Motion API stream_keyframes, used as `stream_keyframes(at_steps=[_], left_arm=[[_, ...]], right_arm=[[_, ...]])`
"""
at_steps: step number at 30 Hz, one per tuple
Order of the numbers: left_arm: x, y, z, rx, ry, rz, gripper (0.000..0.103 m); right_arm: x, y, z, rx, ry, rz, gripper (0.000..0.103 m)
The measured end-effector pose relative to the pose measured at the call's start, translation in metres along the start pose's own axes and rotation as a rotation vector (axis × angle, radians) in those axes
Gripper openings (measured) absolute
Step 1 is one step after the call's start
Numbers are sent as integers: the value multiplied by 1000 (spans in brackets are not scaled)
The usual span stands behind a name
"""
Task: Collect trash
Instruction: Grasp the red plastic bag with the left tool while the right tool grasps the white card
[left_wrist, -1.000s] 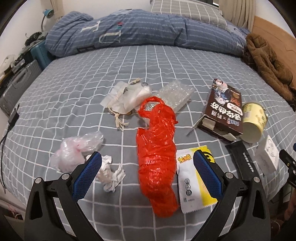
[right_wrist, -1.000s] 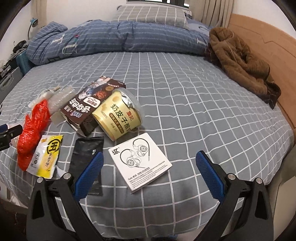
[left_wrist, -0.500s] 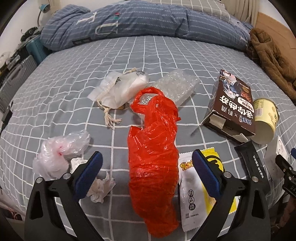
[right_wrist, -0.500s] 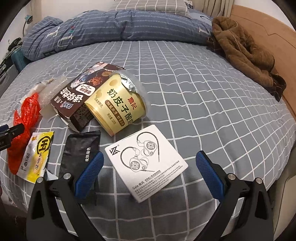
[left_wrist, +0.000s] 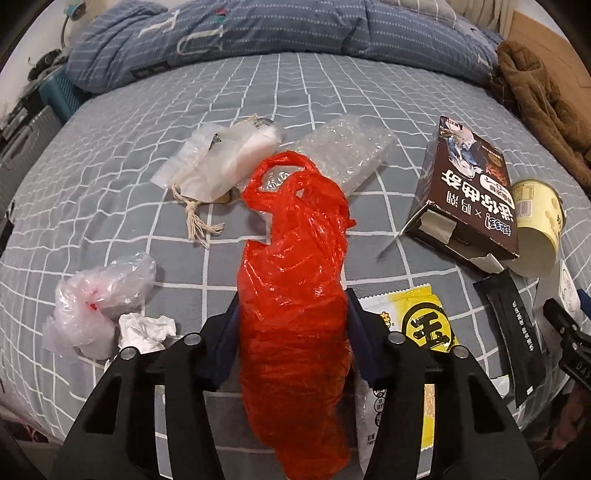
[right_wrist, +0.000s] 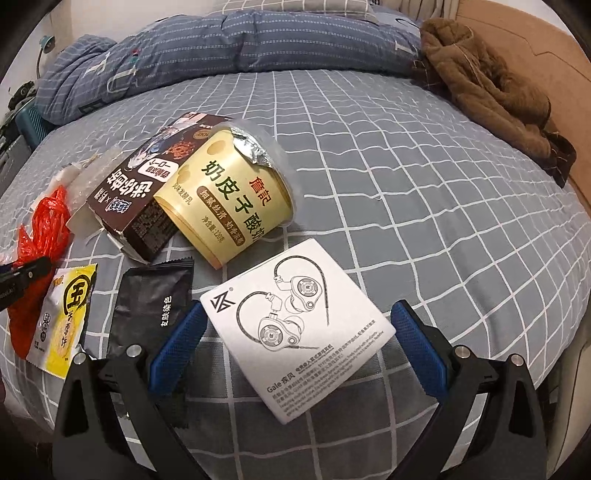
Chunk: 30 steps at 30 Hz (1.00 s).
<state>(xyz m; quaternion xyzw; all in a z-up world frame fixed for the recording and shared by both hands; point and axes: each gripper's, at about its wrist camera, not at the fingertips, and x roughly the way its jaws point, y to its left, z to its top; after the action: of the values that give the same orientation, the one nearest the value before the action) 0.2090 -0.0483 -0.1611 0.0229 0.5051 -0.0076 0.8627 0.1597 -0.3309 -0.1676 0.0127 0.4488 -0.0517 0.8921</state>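
Trash lies on a grey checked bed. My left gripper (left_wrist: 291, 332) is shut on the red plastic bag (left_wrist: 291, 266), its fingers pressing both sides of the bag's lower half. My right gripper (right_wrist: 293, 343) is open, its fingers on either side of a white earphone box (right_wrist: 295, 328) without touching it. Near it lie a yellow yogurt cup (right_wrist: 229, 206), a brown carton (right_wrist: 147, 195), a black sachet (right_wrist: 151, 306) and a yellow snack wrapper (right_wrist: 66, 317). The left wrist view also shows a clear plastic bag (left_wrist: 99, 302), crumpled tissue (left_wrist: 146, 328), a drawstring pouch (left_wrist: 221, 166) and bubble wrap (left_wrist: 343, 155).
A rolled blue duvet (left_wrist: 258, 33) lies across the far end of the bed. A brown coat (right_wrist: 487, 92) sits at the far right by the wooden headboard (right_wrist: 546, 70). A suitcase and clutter (left_wrist: 22, 125) stand beside the left edge of the bed.
My left gripper moved forward and closed on the red bag. My right gripper moved forward and down so the white box now lies between its open fingers.
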Motion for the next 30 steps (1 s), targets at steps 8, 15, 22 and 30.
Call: stream_keyframes(at_steps=[8,15,22,30], left_arm=[[-9,1,-3,-13,-9,-8,43],[-29,2,-7,-21,-36,-23,42],[-51,3,-14,-23,-62,-33,42],[-73,4,-28,-32,-75,-45,42]], right_arm=[[-2,0,-1,9,-6,4,92],[-19,0,-3,5,-30,-2,92],[-40,1,-3,-5,-55,-3,92],[-66,7,-5,-19,-86,3,92]])
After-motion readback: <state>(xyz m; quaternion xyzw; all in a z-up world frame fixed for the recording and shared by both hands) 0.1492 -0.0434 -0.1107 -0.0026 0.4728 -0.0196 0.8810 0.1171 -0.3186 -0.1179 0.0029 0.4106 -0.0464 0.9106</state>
